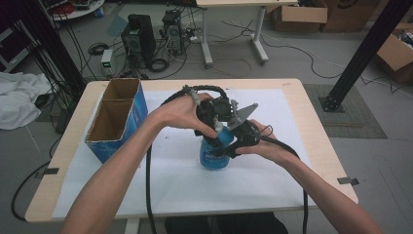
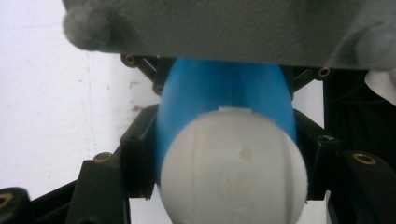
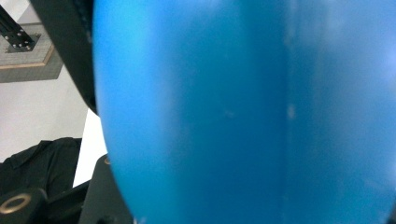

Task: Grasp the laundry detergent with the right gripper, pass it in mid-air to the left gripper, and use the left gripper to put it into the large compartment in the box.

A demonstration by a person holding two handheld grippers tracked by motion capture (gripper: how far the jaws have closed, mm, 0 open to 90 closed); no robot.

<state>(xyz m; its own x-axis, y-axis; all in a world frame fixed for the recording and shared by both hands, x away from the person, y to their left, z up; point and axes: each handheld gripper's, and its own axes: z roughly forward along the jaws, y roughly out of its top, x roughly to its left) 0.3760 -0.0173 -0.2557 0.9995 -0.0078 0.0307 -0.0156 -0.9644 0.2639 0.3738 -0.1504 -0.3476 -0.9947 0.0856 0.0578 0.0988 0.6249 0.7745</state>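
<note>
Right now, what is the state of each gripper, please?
Left gripper: closed on the white cap of the blue bottle.
Right gripper: against the blue bottle's body; open or closed cannot be told.

A blue plastic bottle (image 1: 213, 155) with a rounded white cap (image 2: 233, 168) stands upright at the middle of the white-covered table (image 1: 253, 180), its label facing the near edge, gripped at the neck and body between two claws.
</note>
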